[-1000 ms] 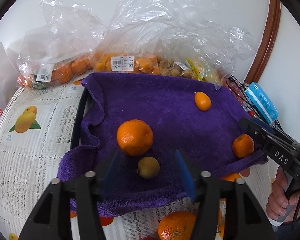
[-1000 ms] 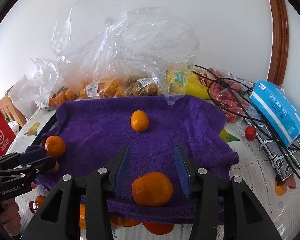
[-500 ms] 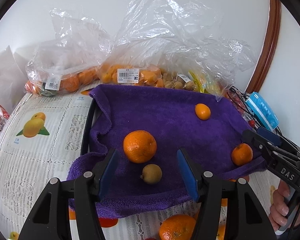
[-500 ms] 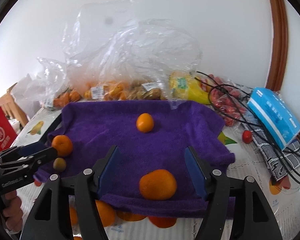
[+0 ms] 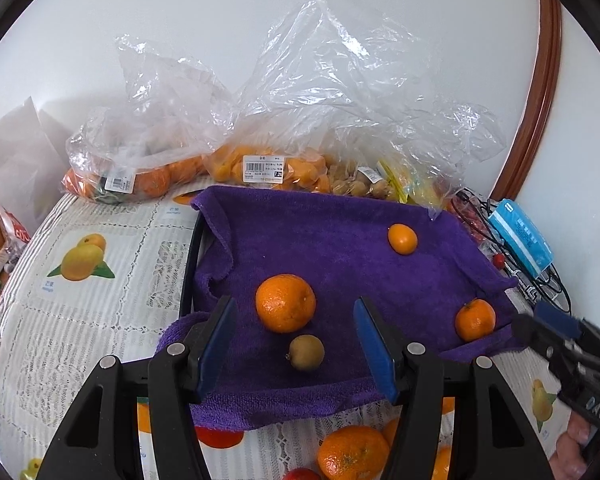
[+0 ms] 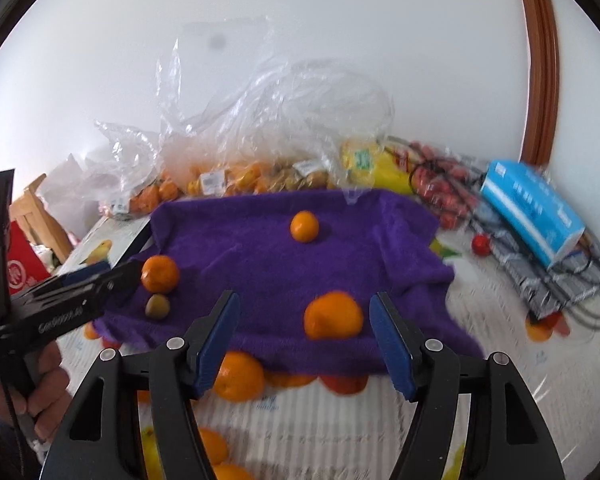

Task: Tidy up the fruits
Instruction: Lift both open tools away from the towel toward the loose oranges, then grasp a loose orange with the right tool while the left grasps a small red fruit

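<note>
My right tool [image 6: 302,338] has just been opening; released, its jaws frame an orange [image 6: 333,315] without touching it, at the purple towel's [image 6: 268,264] six-o'clock edge. My left tool [image 5: 292,346], released, brackets a small brown fruit [image 5: 307,352]; a larger orange [image 5: 285,303] lies at its twelve o'clock.

On the purple towel [image 5: 340,248], a large orange [image 5: 285,303] sits just behind a small brown fruit [image 5: 307,352], both between the left gripper's [image 5: 294,344] parted fingers.
</note>
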`<state>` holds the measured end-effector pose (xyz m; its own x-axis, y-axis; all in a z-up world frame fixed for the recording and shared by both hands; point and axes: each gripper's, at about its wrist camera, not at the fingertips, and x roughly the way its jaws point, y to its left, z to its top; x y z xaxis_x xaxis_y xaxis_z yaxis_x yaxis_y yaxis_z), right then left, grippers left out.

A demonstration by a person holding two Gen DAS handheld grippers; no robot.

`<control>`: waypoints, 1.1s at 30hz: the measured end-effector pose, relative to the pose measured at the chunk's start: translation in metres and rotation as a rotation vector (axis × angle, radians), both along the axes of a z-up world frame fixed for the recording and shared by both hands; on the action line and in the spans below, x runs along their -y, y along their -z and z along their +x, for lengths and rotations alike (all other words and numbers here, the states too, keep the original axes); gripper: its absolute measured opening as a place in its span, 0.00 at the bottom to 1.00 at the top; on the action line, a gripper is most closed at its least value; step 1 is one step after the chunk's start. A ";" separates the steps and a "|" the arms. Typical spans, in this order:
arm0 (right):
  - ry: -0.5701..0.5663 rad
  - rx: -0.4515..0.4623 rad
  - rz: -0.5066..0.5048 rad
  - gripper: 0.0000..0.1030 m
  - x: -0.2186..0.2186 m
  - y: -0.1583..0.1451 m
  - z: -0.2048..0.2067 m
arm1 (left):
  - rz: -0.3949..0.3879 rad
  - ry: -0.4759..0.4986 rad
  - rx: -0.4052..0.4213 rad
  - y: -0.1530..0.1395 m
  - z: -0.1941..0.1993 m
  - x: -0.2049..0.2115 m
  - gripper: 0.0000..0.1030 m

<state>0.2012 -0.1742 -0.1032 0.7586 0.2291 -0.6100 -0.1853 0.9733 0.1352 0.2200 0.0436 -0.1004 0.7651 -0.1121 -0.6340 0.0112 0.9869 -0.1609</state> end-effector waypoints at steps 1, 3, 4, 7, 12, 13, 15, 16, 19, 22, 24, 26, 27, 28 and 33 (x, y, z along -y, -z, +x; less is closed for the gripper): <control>-0.007 -0.014 0.013 0.65 0.000 0.003 -0.003 | 0.004 -0.001 0.002 -0.001 -0.001 0.000 0.56; -0.019 -0.041 0.033 0.65 -0.003 0.010 -0.009 | 0.000 -0.003 0.002 -0.001 -0.001 -0.001 0.56; -0.025 -0.054 0.039 0.65 -0.005 0.013 -0.011 | -0.005 -0.003 0.001 -0.002 -0.001 -0.002 0.57; -0.045 -0.078 0.057 0.65 -0.015 0.023 -0.013 | -0.013 -0.007 -0.005 -0.002 -0.001 -0.004 0.57; -0.093 -0.124 0.038 0.60 -0.036 0.037 -0.005 | -0.022 -0.017 -0.005 -0.002 0.000 -0.009 0.57; -0.094 -0.130 0.028 0.57 -0.039 0.039 -0.003 | -0.023 -0.020 -0.005 -0.002 0.000 -0.011 0.57; -0.095 -0.148 0.012 0.55 -0.045 0.045 0.002 | -0.024 -0.029 -0.002 -0.003 0.000 -0.014 0.57; -0.092 -0.157 0.005 0.55 -0.046 0.048 0.003 | -0.027 -0.037 -0.002 -0.004 0.000 -0.016 0.57; -0.089 -0.183 -0.006 0.54 -0.049 0.054 0.008 | -0.051 -0.051 -0.015 -0.004 0.001 -0.021 0.58; -0.093 -0.209 -0.010 0.50 -0.050 0.061 0.011 | -0.062 -0.054 -0.025 -0.003 0.002 -0.023 0.58; -0.102 -0.214 -0.017 0.40 -0.052 0.064 0.011 | -0.059 -0.057 -0.025 -0.003 0.001 -0.023 0.58; -0.095 -0.202 -0.023 0.40 -0.051 0.060 0.009 | -0.055 -0.056 -0.019 -0.003 0.000 -0.023 0.58; -0.095 -0.185 -0.015 0.40 -0.049 0.056 0.005 | -0.053 -0.056 -0.017 -0.003 0.000 -0.023 0.58; -0.095 -0.176 -0.009 0.40 -0.047 0.053 0.003 | -0.052 -0.054 -0.017 -0.003 -0.001 -0.023 0.58; -0.065 -0.121 -0.001 0.40 -0.030 0.033 -0.016 | -0.039 -0.030 -0.011 -0.006 -0.006 -0.020 0.58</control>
<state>0.1848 -0.1442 -0.1358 0.6628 0.2746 -0.6966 -0.2304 0.9600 0.1593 0.2137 0.0633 -0.0941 0.7614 -0.1139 -0.6382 -0.0206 0.9797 -0.1993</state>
